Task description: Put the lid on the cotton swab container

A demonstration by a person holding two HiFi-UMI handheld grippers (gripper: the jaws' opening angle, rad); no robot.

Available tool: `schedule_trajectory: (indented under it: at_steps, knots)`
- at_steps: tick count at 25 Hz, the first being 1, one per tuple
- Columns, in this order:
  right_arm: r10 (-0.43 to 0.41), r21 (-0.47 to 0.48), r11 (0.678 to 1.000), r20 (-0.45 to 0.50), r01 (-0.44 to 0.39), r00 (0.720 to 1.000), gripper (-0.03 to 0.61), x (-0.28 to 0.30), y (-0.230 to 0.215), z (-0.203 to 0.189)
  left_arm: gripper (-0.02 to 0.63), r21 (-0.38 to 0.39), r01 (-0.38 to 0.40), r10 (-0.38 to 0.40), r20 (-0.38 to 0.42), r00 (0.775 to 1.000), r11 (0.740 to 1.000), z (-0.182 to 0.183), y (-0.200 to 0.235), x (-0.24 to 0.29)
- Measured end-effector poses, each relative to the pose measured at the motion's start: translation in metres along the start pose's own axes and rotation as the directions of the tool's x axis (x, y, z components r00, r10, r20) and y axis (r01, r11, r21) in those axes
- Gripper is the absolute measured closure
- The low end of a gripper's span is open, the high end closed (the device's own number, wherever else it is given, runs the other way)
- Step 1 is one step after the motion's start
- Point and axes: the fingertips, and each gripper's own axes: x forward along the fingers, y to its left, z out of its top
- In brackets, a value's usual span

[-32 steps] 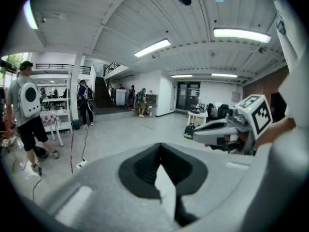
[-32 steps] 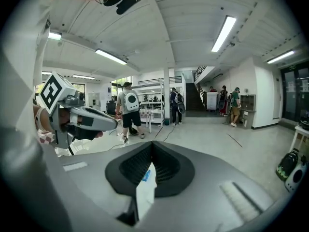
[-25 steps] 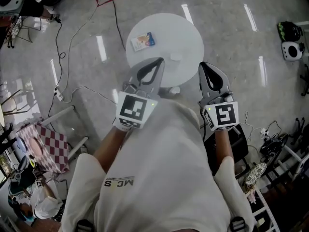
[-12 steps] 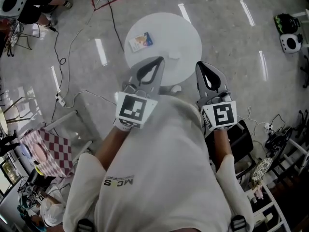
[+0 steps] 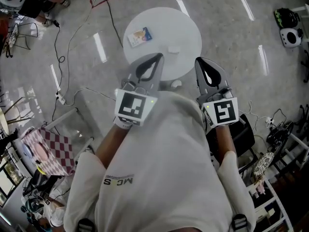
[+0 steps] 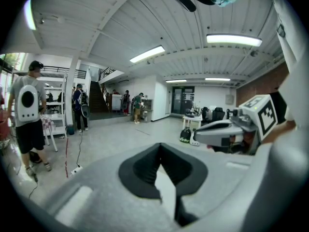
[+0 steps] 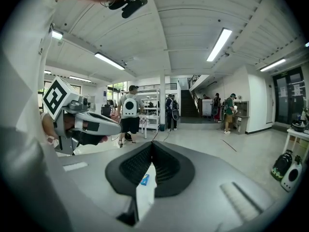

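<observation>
On the round white table below me lies the cotton swab container, a small box with a blue label; through the right jaws' gap it shows as a blue speck. A small pale lid lies apart from it, nearer the table's middle. My left gripper and right gripper hang side by side at chest height over the table's near edge. Both are shut and hold nothing. The left gripper and right gripper point level out into the hall.
Cables and a power strip lie on the grey floor to the left. A checked cloth drapes over a chair at lower left. A black chair stands under my right arm. People stand near shelves across the hall.
The head view has shifted a little, so the table sits slightly higher in the frame. Both grippers stay shut and keep their places side by side.
</observation>
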Motion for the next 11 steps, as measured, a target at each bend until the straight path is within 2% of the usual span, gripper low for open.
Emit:
schedule_trajectory:
  at_steps: [11]
  knots:
    - [0.007, -0.005, 1.000, -0.009, -0.007, 1.000, 0.581, -0.0012, 0.0022, -0.0003, 0.614, -0.005, -0.003, 0.003, -0.006, 1.000, 1.000, -0.0040, 0.0003, -0.0036]
